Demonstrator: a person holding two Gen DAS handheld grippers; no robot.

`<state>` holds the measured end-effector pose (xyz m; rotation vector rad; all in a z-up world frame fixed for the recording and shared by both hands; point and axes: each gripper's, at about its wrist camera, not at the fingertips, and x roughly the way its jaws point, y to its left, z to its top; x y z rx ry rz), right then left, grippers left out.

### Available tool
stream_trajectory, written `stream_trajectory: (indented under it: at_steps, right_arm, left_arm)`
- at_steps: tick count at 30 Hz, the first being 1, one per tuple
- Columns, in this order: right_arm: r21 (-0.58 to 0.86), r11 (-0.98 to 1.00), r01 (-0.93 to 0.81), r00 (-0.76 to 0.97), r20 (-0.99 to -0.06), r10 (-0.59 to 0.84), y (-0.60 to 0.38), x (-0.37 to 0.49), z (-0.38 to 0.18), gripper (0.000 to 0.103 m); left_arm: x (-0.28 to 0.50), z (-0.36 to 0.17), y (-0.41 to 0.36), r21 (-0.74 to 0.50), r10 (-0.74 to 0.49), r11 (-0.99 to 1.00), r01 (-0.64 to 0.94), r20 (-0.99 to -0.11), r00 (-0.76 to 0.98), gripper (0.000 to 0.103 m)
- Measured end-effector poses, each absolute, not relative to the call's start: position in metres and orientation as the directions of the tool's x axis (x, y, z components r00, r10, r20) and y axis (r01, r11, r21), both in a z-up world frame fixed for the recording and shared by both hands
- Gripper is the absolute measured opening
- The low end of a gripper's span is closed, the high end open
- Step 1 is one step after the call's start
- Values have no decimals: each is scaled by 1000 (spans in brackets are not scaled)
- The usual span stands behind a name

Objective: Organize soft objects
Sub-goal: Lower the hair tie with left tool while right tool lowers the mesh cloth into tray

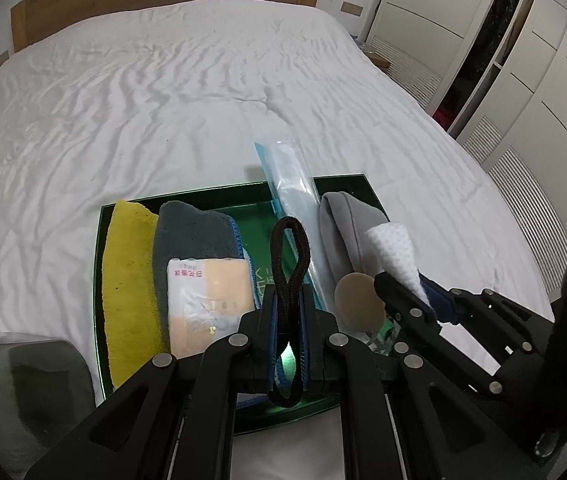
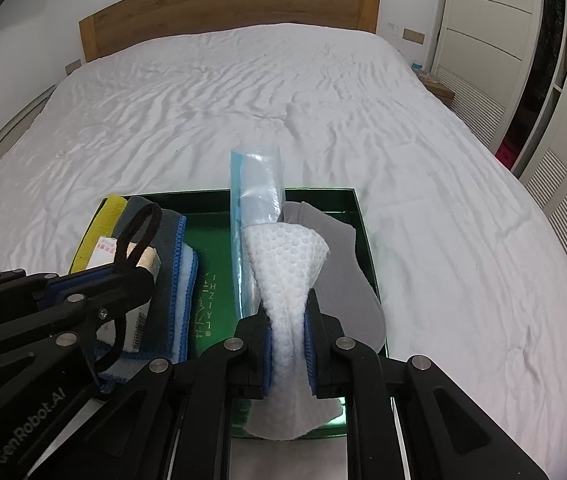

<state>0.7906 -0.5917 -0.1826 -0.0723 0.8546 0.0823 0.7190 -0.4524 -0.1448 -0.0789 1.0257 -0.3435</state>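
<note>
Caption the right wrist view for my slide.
Right gripper pinching a white waffle-textured cloth above the green tray.

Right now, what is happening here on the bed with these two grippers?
A person is sorting soft things into a green tray on the bed. The left gripper is shut on a black elastic loop, and the right gripper is shut on a white textured cloth. Both hang over the tray, which already holds a yellow cloth, folded towels and a grey cloth.
</note>
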Motion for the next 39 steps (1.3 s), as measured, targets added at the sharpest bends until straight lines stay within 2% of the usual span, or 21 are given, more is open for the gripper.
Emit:
stream_trajectory:
  at_steps: [14, 22, 29, 36, 39]
  right_arm:
    - [-37, 995, -91, 638, -769, 30, -595, 799, -187, 14]
    - [-33, 995, -94, 631, -775, 34, -596, 800, -189, 22]
    - [-34, 995, -98, 627, -778, 35, -595, 800, -190, 31]
    - [-27, 995, -101, 622, -782, 42, -593, 802, -192, 34]
    - [-25, 994, -102, 620, -783, 44, -592, 803, -192, 36]
  left_arm:
    - [725, -145, -456, -217, -308, 946, 240, -833, 460, 7]
    - [727, -148, -456, -215, -306, 946, 241, -836, 456, 8]
    - [730, -148, -454, -222, -309, 946, 235, -836, 453, 26]
    - [733, -150, -452, -221, -305, 948, 228, -838, 453, 28]
    - [734, -150, -451, -221, -302, 949, 224, -840, 451, 32]
